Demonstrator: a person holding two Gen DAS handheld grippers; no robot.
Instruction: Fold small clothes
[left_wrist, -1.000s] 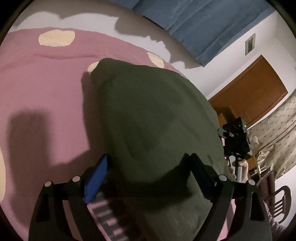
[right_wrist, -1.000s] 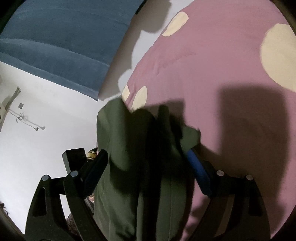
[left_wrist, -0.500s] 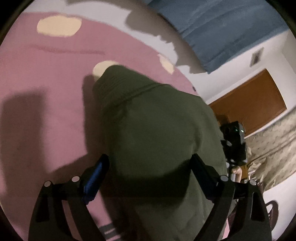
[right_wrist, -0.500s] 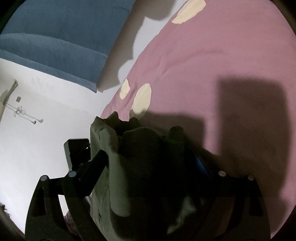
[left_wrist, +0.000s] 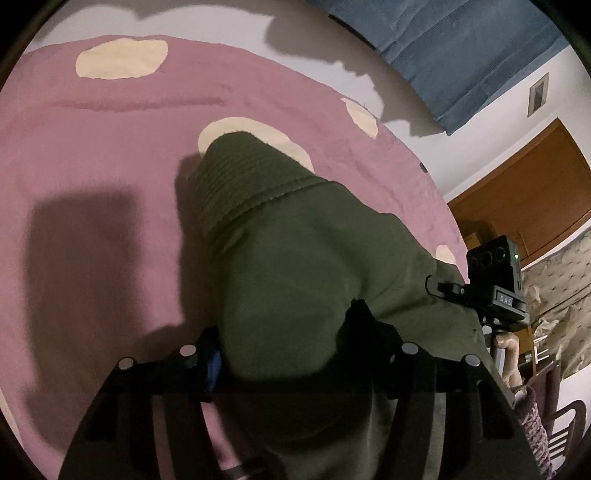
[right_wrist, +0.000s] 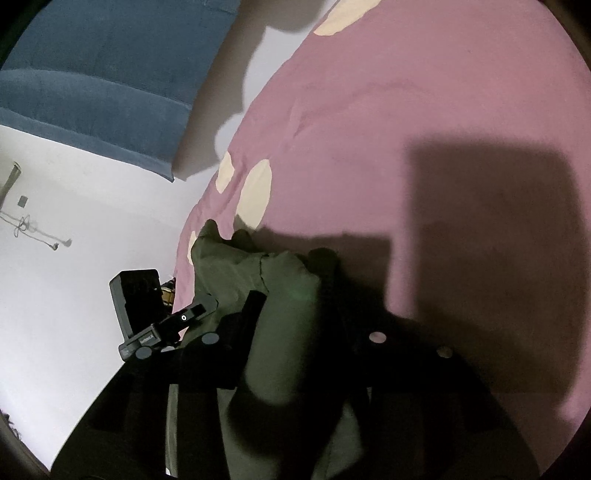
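Covering most of both claws, the green garment (left_wrist: 314, 266) hides their fingertips. The left claw (left_wrist: 284, 343) and right claw (right_wrist: 291, 325) each pinch bunched cloth. The garment stretches away from the left claw, ribbed hem farthest, over the pink bedspread (left_wrist: 92, 166).

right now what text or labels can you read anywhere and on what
"DAS": small white plate on the camera mount of the right gripper, cut off after those letters.
Small white print on the camera mount of the left gripper: too blurred to read.
No print shows on the green garment.
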